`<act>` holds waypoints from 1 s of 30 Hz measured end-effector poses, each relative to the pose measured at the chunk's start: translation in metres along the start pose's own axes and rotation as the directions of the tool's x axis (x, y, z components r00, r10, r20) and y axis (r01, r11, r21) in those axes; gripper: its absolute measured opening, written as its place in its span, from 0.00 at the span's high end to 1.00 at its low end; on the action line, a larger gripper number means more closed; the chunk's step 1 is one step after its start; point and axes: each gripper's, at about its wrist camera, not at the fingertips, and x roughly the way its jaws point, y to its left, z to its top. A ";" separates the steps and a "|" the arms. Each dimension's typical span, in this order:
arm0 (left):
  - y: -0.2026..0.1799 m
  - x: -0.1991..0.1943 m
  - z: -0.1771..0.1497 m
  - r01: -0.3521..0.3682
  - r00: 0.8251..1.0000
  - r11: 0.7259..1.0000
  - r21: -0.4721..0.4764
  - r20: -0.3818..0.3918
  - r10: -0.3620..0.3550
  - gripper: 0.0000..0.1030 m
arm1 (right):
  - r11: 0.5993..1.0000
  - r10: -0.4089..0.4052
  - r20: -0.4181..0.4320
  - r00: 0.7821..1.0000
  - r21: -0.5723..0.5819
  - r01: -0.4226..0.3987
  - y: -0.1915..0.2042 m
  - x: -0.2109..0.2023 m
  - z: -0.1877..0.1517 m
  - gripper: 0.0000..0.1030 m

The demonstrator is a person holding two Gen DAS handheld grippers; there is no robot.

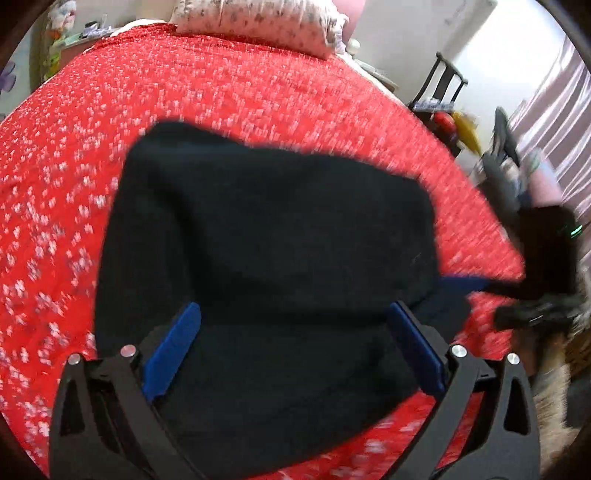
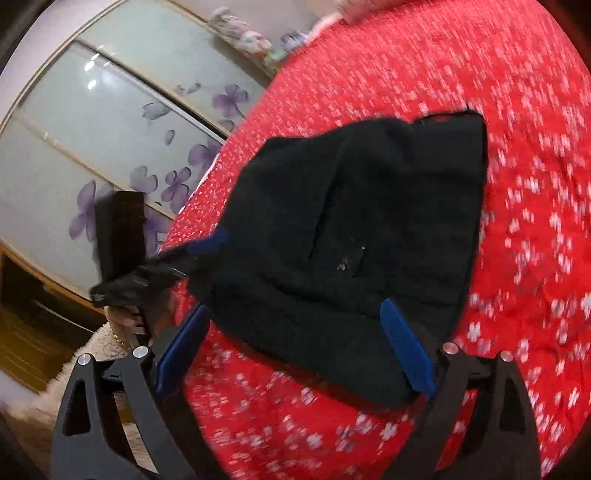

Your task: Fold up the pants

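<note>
Black pants [image 1: 266,258] lie folded into a compact bundle on the red flowered bedspread [image 1: 110,147]. My left gripper [image 1: 291,314] is open, its blue pads spread just above the near part of the pants. My right gripper [image 2: 295,314] is open too, hovering over the near edge of the pants [image 2: 351,229]. In the left wrist view the right gripper [image 1: 461,284] shows at the right edge of the pants. In the right wrist view the left gripper [image 2: 207,240] shows at the left edge of the pants. Both views are blurred by motion.
A flowered pillow [image 1: 258,22] lies at the head of the bed. A black chair [image 1: 439,96] with items stands past the bed's right side. A wardrobe with purple-flower glass doors [image 2: 110,147] stands beside the bed's left edge [image 2: 207,177].
</note>
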 end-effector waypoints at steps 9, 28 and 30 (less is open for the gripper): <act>-0.014 -0.024 -0.010 -0.029 0.997 1.000 -0.009 0.074 0.029 0.02 | 0.982 0.099 0.169 0.981 0.141 -0.124 -0.019 -0.054 0.004 0.06; -0.001 -0.035 -0.032 -0.094 0.987 0.995 -0.016 0.132 0.095 0.02 | 0.932 0.043 0.145 0.989 0.351 -0.092 -0.077 -0.008 0.006 0.01; -0.003 -0.035 -0.032 -0.098 0.987 0.995 -0.013 0.127 0.099 0.02 | 0.929 0.035 0.149 0.988 0.361 -0.088 -0.081 -0.008 0.005 0.05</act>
